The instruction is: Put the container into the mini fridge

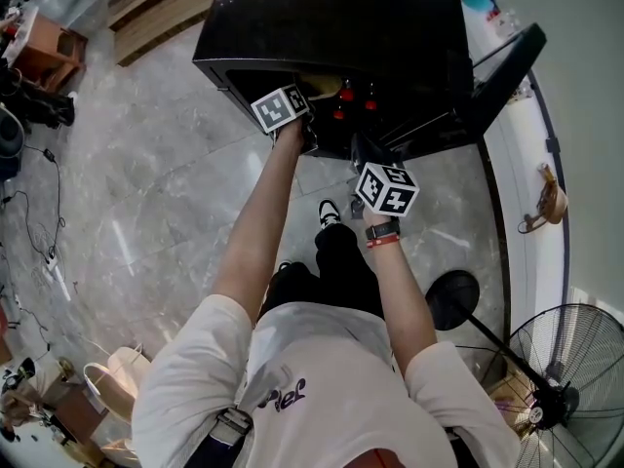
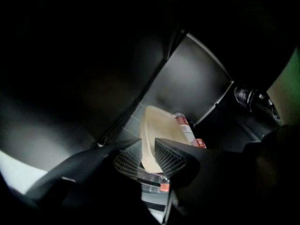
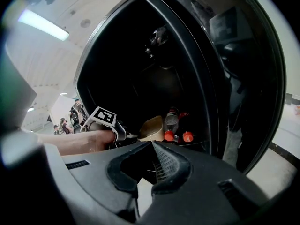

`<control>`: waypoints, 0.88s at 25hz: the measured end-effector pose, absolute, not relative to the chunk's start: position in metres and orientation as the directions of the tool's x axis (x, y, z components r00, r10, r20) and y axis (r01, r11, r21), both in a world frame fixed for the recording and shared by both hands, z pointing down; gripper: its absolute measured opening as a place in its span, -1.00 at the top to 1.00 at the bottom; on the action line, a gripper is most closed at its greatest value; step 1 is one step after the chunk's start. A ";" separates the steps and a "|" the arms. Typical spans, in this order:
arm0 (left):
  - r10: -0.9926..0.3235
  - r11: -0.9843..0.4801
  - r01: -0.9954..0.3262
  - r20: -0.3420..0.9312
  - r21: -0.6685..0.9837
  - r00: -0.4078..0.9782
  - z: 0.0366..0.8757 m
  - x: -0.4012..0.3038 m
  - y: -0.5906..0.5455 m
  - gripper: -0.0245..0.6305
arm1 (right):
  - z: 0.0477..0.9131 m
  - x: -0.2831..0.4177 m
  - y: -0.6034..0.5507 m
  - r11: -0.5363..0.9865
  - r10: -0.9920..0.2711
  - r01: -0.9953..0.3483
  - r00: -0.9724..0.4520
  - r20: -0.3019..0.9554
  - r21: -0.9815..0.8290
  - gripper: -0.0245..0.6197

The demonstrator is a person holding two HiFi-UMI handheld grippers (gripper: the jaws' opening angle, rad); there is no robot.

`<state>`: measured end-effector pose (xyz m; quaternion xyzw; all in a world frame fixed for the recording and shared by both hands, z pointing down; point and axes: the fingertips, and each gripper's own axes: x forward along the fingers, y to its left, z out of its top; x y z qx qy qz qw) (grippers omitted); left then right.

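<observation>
The black mini fridge (image 1: pixel 331 27) stands with its door (image 1: pixel 497 76) swung open to the right. My left gripper (image 1: pixel 307 135) reaches into the fridge. In the left gripper view its mesh pads (image 2: pixel 171 158) sit on either side of the near rim of a beige container (image 2: pixel 157 125), and the left gripper (image 2: pixel 148 146) is shut on it. The container (image 3: pixel 151 128) lies on the fridge floor beside red-capped bottles (image 3: pixel 174 125). My right gripper (image 1: pixel 363 152) hangs outside, in front of the opening. The right gripper (image 3: pixel 152 144) is shut with nothing in it.
The red-capped bottles (image 1: pixel 343 94) stand at the right of the fridge interior, with one bottle (image 2: pixel 185 125) lying right next to the container. A standing fan (image 1: pixel 565 359) and a round black base (image 1: pixel 453 300) are on the marble floor at the right. My shoes (image 1: pixel 329 213) are just before the fridge.
</observation>
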<state>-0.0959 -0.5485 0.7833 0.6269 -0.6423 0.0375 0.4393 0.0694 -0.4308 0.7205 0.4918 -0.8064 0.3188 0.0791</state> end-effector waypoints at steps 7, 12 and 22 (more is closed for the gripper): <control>-0.814 0.107 -0.849 0.536 0.517 0.223 0.774 -0.080 -0.552 0.21 | 0.724 0.072 -0.427 0.304 -0.742 -0.845 -0.500 0.446 -0.441 0.88; -0.811 0.063 -0.876 0.536 0.478 0.235 0.767 -0.076 -0.541 0.16 | 0.715 0.070 -0.423 0.306 -0.749 -0.843 -0.500 0.435 -0.442 0.88; -0.796 -0.026 -0.917 0.546 0.398 0.260 0.748 -0.067 -0.508 0.16 | 0.689 0.071 -0.402 0.301 -0.764 -0.849 -0.487 0.423 -0.434 0.88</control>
